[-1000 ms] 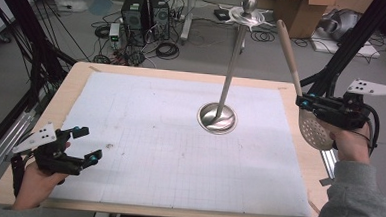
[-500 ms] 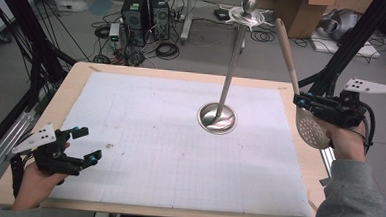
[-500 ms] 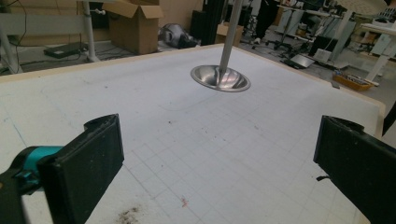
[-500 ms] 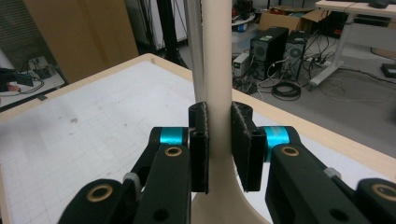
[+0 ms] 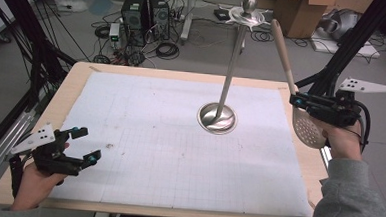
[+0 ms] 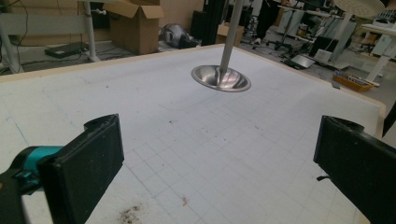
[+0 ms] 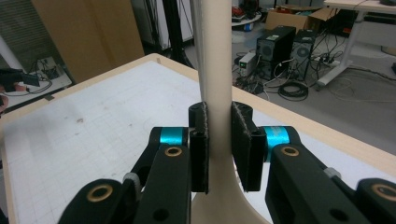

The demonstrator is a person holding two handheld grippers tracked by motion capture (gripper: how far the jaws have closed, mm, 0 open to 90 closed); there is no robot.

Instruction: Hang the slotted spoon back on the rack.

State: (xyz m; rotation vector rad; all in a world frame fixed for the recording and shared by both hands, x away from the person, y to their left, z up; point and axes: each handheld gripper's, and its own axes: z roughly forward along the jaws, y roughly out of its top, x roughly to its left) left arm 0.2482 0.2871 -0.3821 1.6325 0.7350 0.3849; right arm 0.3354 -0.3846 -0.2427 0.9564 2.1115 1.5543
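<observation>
A beige slotted spoon (image 5: 308, 128) hangs over the table's right edge, perforated head down and long handle slanting up and back. My right gripper (image 5: 296, 100) is shut on the handle just above the head. In the right gripper view both pads press the handle (image 7: 217, 56) of the spoon, with the gripper (image 7: 218, 140) level. My left gripper (image 5: 88, 144) rests at the near left corner of the white mat, open, with nothing between its jaws (image 6: 219, 140). A steel stand with a round dished base (image 5: 217, 118) rises from the mat's middle right.
The stand's thin pole (image 5: 232, 65) leans up to a hooked top near the spoon's handle tip. Its base (image 6: 221, 78) lies ahead of the left gripper. The gridded white mat (image 5: 154, 136) covers a wooden table; computers, cables and boxes sit on the floor behind.
My right gripper has shifted slightly left with the spoon still in it. The left gripper has stayed in place, open.
</observation>
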